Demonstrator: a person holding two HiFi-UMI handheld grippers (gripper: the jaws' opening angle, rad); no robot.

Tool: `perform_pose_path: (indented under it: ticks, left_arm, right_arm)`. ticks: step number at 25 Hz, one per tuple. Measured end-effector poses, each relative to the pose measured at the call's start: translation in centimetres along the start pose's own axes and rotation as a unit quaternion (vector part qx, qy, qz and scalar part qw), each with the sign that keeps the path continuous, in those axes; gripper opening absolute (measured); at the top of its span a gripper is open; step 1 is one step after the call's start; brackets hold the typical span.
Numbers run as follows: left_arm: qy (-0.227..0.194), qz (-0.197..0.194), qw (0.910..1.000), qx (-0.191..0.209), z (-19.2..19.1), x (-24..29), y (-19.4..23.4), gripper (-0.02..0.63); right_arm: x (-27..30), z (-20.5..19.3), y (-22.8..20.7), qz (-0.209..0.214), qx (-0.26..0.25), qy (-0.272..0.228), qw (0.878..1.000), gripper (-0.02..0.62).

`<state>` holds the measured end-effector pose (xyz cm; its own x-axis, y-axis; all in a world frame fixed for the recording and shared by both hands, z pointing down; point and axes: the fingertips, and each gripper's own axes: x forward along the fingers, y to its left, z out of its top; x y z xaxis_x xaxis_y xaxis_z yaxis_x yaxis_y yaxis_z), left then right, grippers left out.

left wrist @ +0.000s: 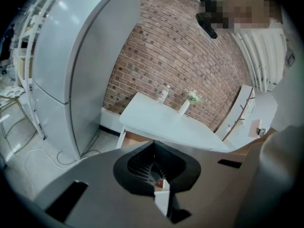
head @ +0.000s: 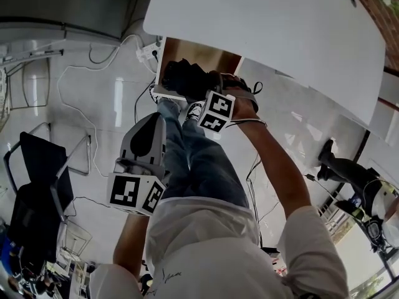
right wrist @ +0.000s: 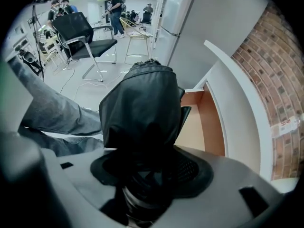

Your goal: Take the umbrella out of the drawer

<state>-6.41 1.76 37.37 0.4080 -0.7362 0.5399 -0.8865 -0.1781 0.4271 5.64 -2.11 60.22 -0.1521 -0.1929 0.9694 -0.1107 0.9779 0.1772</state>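
Observation:
The black folded umbrella (right wrist: 142, 108) is clamped in my right gripper (right wrist: 149, 175), which is shut on its lower end. In the head view the umbrella (head: 184, 78) hangs just in front of the open drawer (head: 202, 58) under the white table (head: 274, 36), with the right gripper (head: 209, 85) behind it. The drawer's brown inside (right wrist: 202, 122) shows to the right of the umbrella. My left gripper (head: 148, 129) is held lower, by the person's leg, apart from the umbrella. Its jaws (left wrist: 156, 175) are shut with nothing between them.
A black chair (head: 37, 185) stands at the left, with cables (head: 81, 86) and a power strip (head: 149, 52) on the floor by the table. A grey fridge (left wrist: 71, 56) and a brick wall (left wrist: 190, 46) flank the table, which carries a bottle (left wrist: 164, 95) and a vase (left wrist: 187, 103).

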Motion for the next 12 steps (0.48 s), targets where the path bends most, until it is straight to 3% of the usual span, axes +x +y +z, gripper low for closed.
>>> perform_pose_path:
  ticks: [12]
  left_arm:
    - [-0.01,-0.001,0.9998,0.019,2.0,-1.3,-1.5,0.017]
  right_arm:
    - [-3.6,1.0,0.2,0.003,0.02,-0.021,1.0,0.264]
